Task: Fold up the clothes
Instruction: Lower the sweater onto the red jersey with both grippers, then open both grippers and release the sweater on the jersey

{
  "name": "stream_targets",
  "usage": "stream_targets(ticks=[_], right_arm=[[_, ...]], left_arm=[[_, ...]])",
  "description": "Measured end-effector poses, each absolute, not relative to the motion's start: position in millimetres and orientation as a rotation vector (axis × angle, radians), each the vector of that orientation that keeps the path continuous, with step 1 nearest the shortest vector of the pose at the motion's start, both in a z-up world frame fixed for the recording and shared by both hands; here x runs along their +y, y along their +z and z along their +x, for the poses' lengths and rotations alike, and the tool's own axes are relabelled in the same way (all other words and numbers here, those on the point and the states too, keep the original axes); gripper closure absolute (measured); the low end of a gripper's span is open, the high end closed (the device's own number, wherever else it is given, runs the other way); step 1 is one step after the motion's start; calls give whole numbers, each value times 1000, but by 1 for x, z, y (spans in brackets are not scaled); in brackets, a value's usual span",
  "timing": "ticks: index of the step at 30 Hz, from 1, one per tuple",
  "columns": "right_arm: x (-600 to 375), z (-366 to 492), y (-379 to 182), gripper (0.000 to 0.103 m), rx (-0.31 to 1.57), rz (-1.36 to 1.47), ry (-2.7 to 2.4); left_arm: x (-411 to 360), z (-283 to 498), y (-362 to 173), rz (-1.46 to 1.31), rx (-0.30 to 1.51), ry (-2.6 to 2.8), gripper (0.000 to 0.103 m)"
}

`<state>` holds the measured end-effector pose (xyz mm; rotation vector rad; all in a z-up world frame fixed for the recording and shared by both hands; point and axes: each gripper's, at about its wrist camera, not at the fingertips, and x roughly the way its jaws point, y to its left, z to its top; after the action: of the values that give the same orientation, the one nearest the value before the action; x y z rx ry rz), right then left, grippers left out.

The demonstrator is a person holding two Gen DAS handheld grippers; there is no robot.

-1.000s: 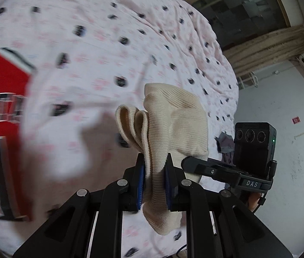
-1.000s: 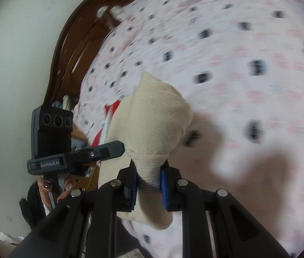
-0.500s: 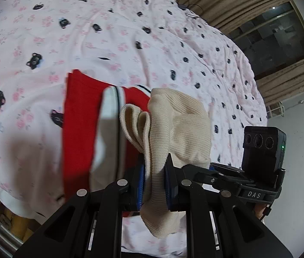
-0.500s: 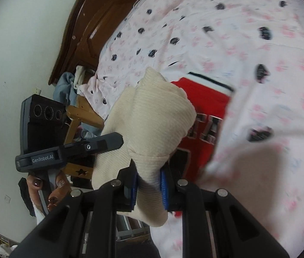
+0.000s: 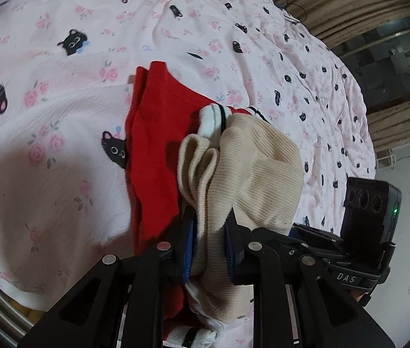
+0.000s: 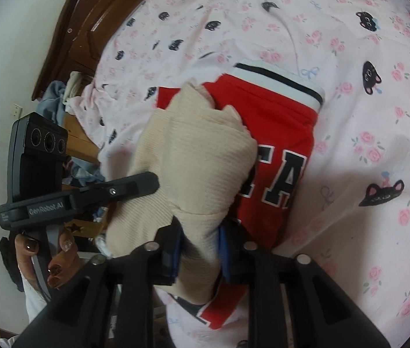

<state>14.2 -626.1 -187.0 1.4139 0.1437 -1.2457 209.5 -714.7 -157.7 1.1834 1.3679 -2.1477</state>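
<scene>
- Beige knit garment [image 5: 251, 168] sits bunched between the blue pads of the left gripper [image 5: 210, 243]; jaws narrow, have just been easing apart, cloth between them and pads look in contact on both sides.
- Right gripper [image 6: 199, 249] the same: a folded wad of the beige knit garment [image 6: 193, 156] between its pads, jaws a little wider than the left, also just opening, fabric not yet free.
- Both ends of the knit hang from the grippers; the middle of it droops onto the red jersey [image 5: 158, 133] below.
- Red jersey [image 6: 280, 133] lies folded on the pink cat-print bedsheet [image 5: 60, 87], white and black trim [image 6: 277, 79] along its far edge, block letters showing beside the knit.
- Change over the last second: the view swept across bare sheet, then the jersey came underneath; both grippers have come lower and now sit over it.
- Reading: this looks like the set-down of a folded piece on top of the folded jersey, stacking. Fold of the knit itself appears done.
- Outward: person's hand [image 6: 48, 258] on the left gripper's handle, wooden headboard [image 6: 94, 14] beyond, clothes heaped [image 6: 60, 95] off the bed's edge, curtain and window [image 5: 379, 43] on the other side.
</scene>
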Motion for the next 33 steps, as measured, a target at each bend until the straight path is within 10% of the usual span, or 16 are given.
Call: stream_targets(ticks=[20,33], right_arm=[[-614,12,-110,67,214,1186,-1313],[-656,6,-137,69,251,1278,-1278]], left_arm=[[-683,229,-79,1095,1200,-2262,83],[-674,214,-144,1260,1244,-2153,87]])
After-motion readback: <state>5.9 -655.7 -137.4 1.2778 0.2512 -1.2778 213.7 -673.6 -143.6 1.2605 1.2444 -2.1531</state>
